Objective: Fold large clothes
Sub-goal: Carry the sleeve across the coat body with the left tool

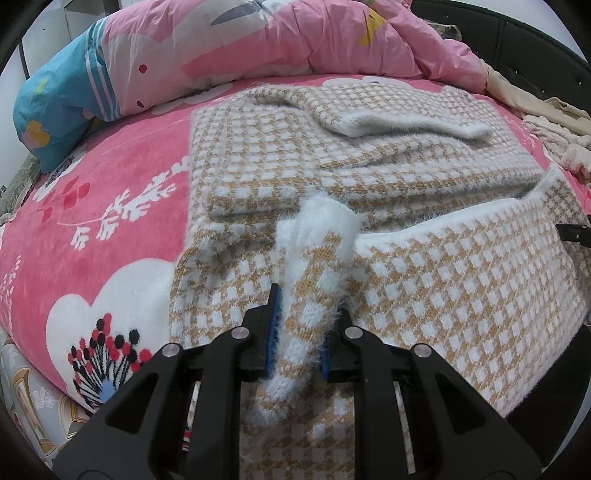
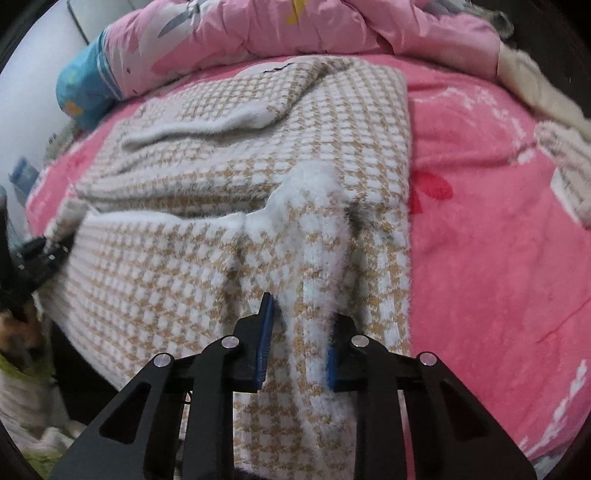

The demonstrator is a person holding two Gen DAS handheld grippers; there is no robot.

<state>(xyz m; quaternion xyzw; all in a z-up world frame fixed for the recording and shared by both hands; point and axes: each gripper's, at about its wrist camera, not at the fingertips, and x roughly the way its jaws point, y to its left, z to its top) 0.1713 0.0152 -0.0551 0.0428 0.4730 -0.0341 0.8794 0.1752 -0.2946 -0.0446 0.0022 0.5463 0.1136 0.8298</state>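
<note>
Nearest the left wrist camera, the left gripper (image 1: 308, 332) is clenching a bunched ridge of the sweater (image 1: 369, 166), its blue pads pressing against the fuzzy knit from both sides so that a white-trimmed fold is standing up between the fingers. On the other side, the right gripper (image 2: 301, 339) is pinching a similar raised ridge of the same sweater (image 2: 240, 166), with the cloth filling the gap between its blue pads; the left pad looks to be sitting right against the knit, though the picture is a little blurred there. The garment is a thick, hairy knit in a small tan-and-white check, edged with a plain white ribbed hem, and its near part is being lifted and draped toward the cameras while the rest is lying flat on the bed. Further out, the body of the sweater is lying already folded over itself, with a sleeve (image 1: 369, 114) lying slantwise across the top, its pale cuff pointing to the side. It is resting on a plush pink blanket (image 1: 110, 184) patterned with white flowers and red sprigs, which is covering the bed. Beyond it, a crumpled pink quilt (image 1: 295, 33) with a blue striped end is heaped along the far edge, and some cream-coloured cloth (image 1: 535, 107) is lying at the far right.
</note>
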